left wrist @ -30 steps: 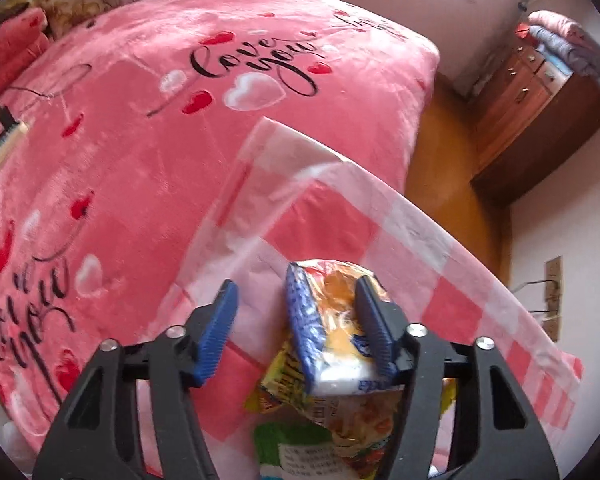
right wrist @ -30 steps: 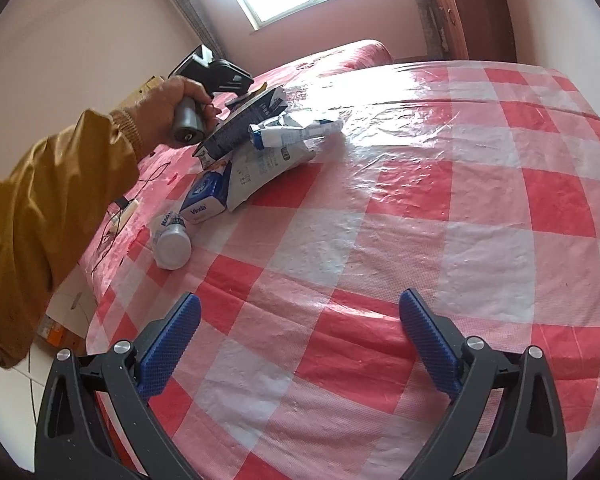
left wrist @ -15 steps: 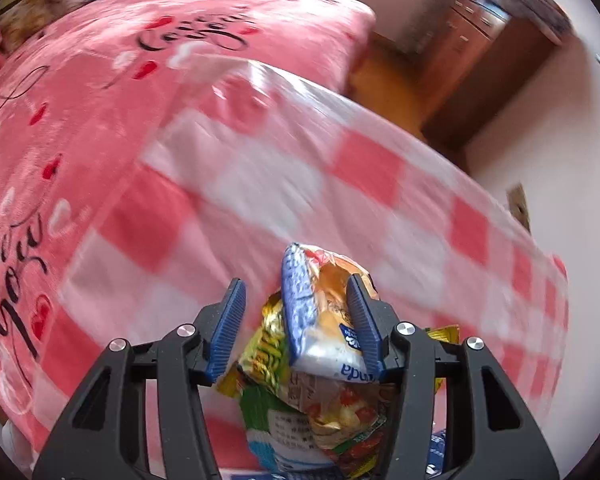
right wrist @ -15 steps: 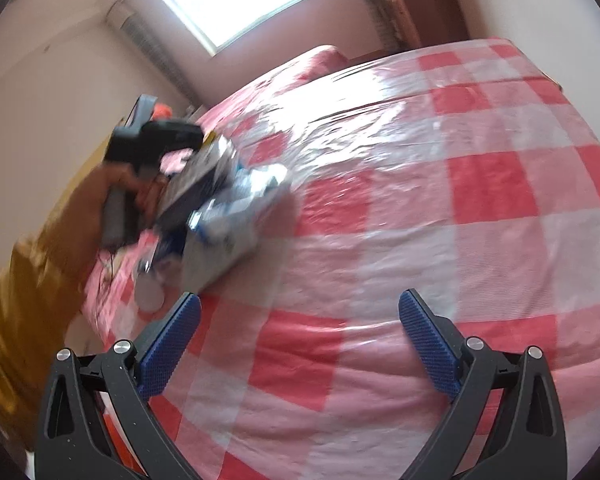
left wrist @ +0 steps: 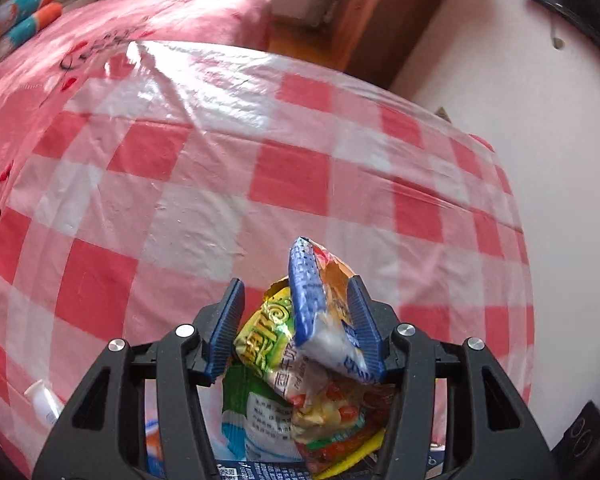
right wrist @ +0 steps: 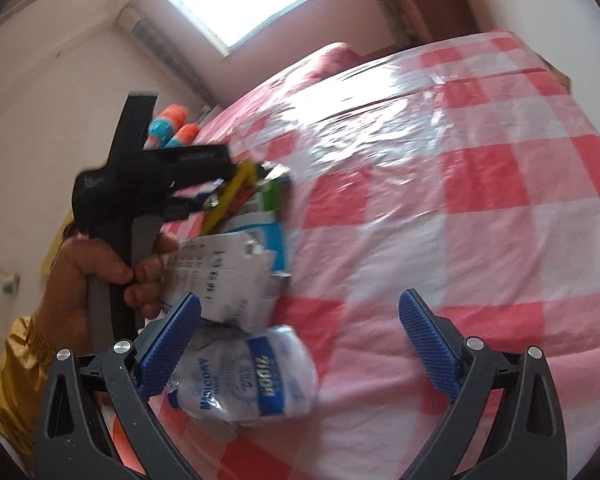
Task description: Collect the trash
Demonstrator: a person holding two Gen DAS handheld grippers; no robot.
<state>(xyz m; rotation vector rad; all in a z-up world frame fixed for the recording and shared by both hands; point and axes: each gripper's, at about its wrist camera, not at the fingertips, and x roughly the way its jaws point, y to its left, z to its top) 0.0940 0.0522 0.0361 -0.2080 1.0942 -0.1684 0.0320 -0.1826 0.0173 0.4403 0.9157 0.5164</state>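
Wrappers (left wrist: 300, 360) sat bunched between the left claw's (left wrist: 296, 328) opening pads, carried over the checked sheet (left wrist: 180, 168) toward the spread, empty right claw (right wrist: 300, 344), near its crumpled pouch (right wrist: 244, 376).

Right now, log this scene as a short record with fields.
surface: checked sheet over a pink bed
left gripper: jaws opening, wrappers between the pads
right gripper: open, empty
hand: grips the left gripper's handle, yellow sleeve
below the wrappers: more packets, white bottle at the sheet's edge
background: window, wooden cabinet
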